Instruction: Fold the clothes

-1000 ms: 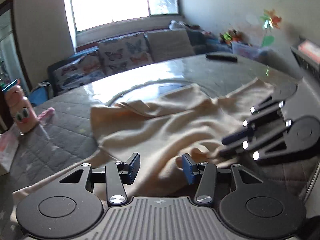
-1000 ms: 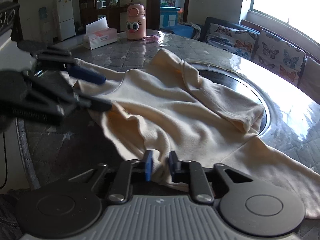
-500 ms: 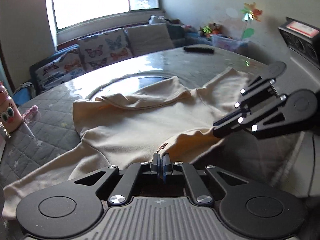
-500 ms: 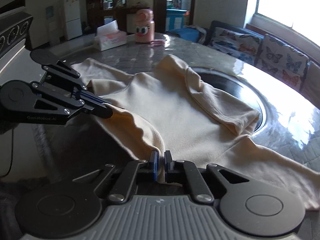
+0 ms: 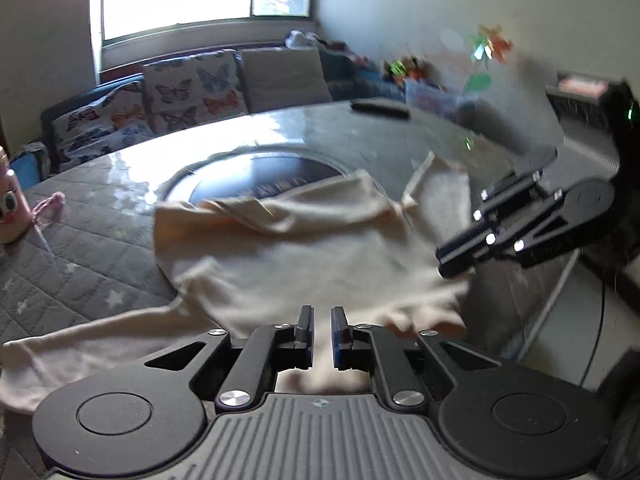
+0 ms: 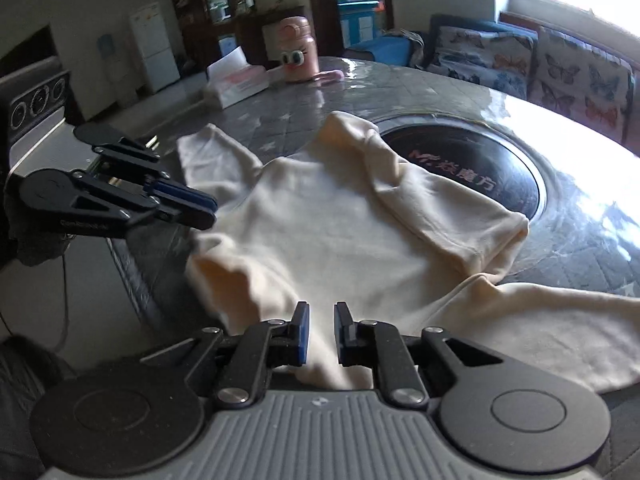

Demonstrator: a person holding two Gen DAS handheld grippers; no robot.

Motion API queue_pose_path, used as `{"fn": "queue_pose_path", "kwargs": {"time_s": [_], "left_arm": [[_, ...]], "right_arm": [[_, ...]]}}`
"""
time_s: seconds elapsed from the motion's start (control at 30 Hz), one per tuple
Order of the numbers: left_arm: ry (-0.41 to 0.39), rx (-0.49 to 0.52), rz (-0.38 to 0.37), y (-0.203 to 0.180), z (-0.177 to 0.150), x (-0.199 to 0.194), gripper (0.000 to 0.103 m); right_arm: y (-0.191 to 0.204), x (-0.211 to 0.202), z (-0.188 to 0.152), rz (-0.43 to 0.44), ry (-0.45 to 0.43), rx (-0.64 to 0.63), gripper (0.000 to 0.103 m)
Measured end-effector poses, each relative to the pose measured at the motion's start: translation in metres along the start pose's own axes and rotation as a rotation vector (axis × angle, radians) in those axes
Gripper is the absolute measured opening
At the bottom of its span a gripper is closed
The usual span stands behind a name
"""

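Observation:
A cream long-sleeved top (image 5: 300,256) lies spread on the round table (image 5: 80,248), one sleeve folded across its back (image 6: 440,216). My left gripper (image 5: 322,312) has the near hem between its pads, and its jaws are opening slightly. The right wrist view shows it at the left (image 6: 208,216), with the hem rising up to its tip. My right gripper (image 6: 320,308) has the hem between its pads too, jaws likewise opening a little. It shows at the right in the left wrist view (image 5: 444,264). The hem hangs raised off the table edge between the two.
A dark round plate (image 6: 460,160) sits in the table's middle, partly under the top. A pink bottle with cartoon eyes (image 6: 296,56) and a tissue box (image 6: 236,80) stand at the far side. A dark remote (image 5: 380,110) lies near the sofa (image 5: 192,88). Floor lies below the near table edge.
The left gripper went from open to shut on the hem. Both grippers rose and drew the hem up off the table edge. Both pairs of jaws now stand slightly wider than half a second ago.

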State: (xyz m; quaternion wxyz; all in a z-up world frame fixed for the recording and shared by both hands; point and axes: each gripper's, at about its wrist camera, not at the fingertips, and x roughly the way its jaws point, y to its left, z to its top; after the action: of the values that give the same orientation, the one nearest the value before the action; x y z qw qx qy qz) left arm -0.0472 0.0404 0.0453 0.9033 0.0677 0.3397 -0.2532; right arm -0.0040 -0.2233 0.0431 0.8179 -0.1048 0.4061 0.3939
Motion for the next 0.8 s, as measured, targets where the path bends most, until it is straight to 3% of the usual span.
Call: {"fn": "queue_pose_path", "kwargs": {"time_s": [0.17,0.43,0.5,0.57,0.8], "left_arm": [[-0.015,-0.024,0.054,0.012,0.008,0.006,0.013],[0.039,-0.03,0.09,0.015,0.008,0.048,0.018],[0.019,-0.035,0.126,0.024,0.017,0.05,0.035],[-0.002,-0.04,0.181,0.035,0.028,0.053,0.043],[-0.02,-0.171,0.278,0.086,0.075,0.089,0.045]], "right_arm": [[-0.01,0.012,0.006,-0.048,-0.001,-0.006,0.013],[-0.047,0.049,0.019,-0.093,0.029,0.077,0.02],[-0.054,0.055,0.021,-0.1,0.039,0.085,0.02],[-0.06,0.058,0.023,-0.103,0.041,0.089,0.02],[-0.08,0.063,0.039,-0.14,0.009,0.1,0.022]]}}
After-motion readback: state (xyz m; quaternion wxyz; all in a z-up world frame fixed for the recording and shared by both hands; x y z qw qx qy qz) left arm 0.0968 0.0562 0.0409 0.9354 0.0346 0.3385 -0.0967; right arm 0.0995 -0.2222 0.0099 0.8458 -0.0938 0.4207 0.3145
